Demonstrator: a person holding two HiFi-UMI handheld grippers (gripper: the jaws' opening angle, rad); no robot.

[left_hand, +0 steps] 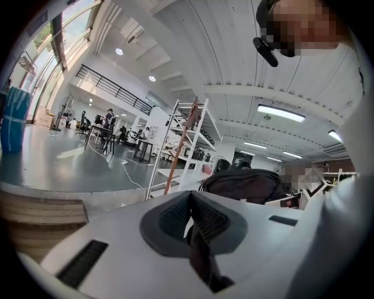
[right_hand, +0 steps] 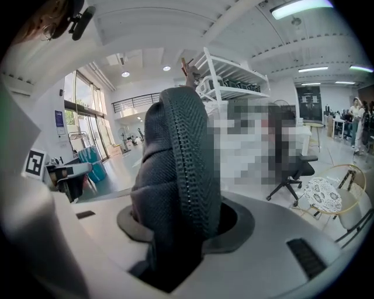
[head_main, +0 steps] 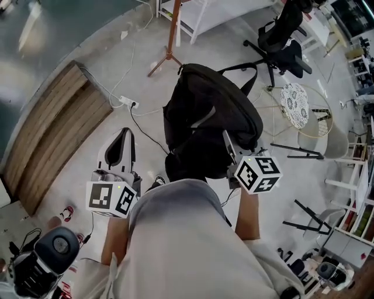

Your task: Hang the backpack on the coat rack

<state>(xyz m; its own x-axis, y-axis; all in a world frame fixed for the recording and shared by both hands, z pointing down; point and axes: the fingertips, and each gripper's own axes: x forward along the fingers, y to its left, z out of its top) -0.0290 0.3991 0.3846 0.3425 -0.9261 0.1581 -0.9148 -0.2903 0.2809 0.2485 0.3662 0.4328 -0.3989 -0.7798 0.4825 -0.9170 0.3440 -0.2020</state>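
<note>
A black backpack (head_main: 210, 117) hangs in front of me over the concrete floor. My right gripper (head_main: 229, 141) is shut on its thick woven strap (right_hand: 182, 169), which fills the jaws of my right gripper (right_hand: 181, 225) in the right gripper view. My left gripper (head_main: 125, 134) is to the left, apart from the bag, with its fingertips together and nothing between them. In the left gripper view my left gripper (left_hand: 191, 201) points toward the backpack (left_hand: 242, 184) and the wooden coat rack pole (left_hand: 175, 146). The coat rack (head_main: 172, 35) stands on splayed legs beyond the bag.
A white shelf unit (head_main: 193, 14) stands behind the rack. A black office chair (head_main: 283, 41) and a round patterned stool (head_main: 295, 104) are at the right. A power strip (head_main: 128, 103) with cables lies on the floor, beside a wooden platform (head_main: 55, 125).
</note>
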